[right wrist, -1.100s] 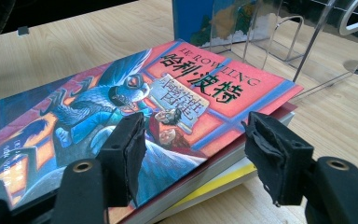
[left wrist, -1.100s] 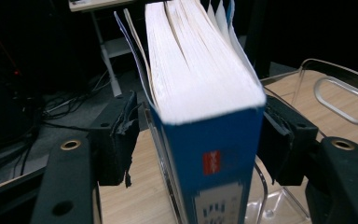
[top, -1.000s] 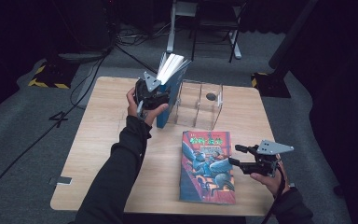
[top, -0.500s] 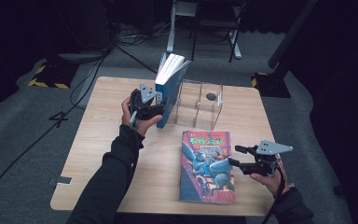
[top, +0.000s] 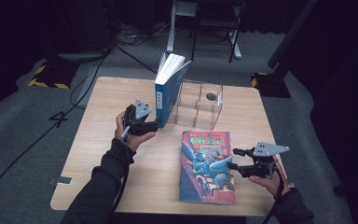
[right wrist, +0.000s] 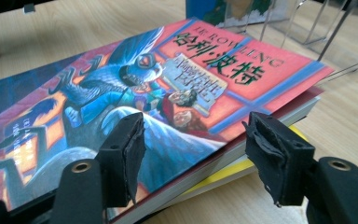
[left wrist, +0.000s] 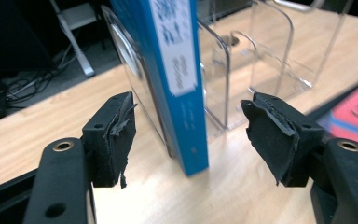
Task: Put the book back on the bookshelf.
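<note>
Left tool (top: 154, 125) sits just off the blue book's (top: 168, 91) bottom corner in the high view, jaws just been opening; that book stands upright against the clear rack (top: 200, 105). Right tool (top: 235, 158) waits spread at the flat book's (top: 206, 165) edge on the surface (top: 98, 140). Left gripper view: tool (left wrist: 189, 135) wide, spine (left wrist: 177, 70) ahead between the pads, untouched, so back straight out without nudging it. Right gripper view: tool (right wrist: 196, 149) spread over the cover (right wrist: 177, 93), not pressing. Count: two books, one rack, two tools.
</note>
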The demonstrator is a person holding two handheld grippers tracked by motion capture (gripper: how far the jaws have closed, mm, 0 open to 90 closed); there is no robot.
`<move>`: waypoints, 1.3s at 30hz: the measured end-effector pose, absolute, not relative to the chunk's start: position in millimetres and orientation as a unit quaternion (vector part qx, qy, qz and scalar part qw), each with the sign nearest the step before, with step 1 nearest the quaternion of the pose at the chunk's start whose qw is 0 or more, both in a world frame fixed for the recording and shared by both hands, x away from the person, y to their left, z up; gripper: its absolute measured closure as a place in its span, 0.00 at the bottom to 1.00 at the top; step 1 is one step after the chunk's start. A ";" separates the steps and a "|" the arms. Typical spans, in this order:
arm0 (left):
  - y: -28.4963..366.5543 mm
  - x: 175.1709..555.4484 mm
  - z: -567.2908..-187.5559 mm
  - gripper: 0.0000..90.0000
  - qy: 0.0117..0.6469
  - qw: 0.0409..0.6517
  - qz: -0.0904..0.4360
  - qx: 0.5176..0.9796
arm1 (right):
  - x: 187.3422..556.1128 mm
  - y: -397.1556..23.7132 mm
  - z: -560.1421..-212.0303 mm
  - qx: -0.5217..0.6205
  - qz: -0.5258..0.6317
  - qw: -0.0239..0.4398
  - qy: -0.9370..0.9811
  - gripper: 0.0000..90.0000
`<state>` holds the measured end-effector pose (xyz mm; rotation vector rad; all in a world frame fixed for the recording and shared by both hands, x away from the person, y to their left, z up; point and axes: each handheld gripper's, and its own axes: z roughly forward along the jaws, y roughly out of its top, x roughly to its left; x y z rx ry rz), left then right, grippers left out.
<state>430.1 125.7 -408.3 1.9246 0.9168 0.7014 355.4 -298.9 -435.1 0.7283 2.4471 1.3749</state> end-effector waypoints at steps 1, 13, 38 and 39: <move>126.0 427.3 -409.9 0.36 0.364 0.431 0.281 0.776 | 355.2 -298.3 -435.4 0.247 0.469 0.119 0.839 0.43; 127.1 394.5 -427.9 0.32 0.337 0.405 0.258 0.810 | 352.4 -295.2 -436.9 0.245 0.456 0.113 0.848 0.41; 123.4 335.8 -476.8 0.28 0.252 0.369 0.146 0.883 | 342.2 -296.0 -443.1 0.257 0.427 0.066 0.864 0.30; 122.4 333.5 -478.1 0.28 0.247 0.370 0.139 0.884 | 341.9 -296.2 -443.4 0.259 0.427 0.060 0.864 0.30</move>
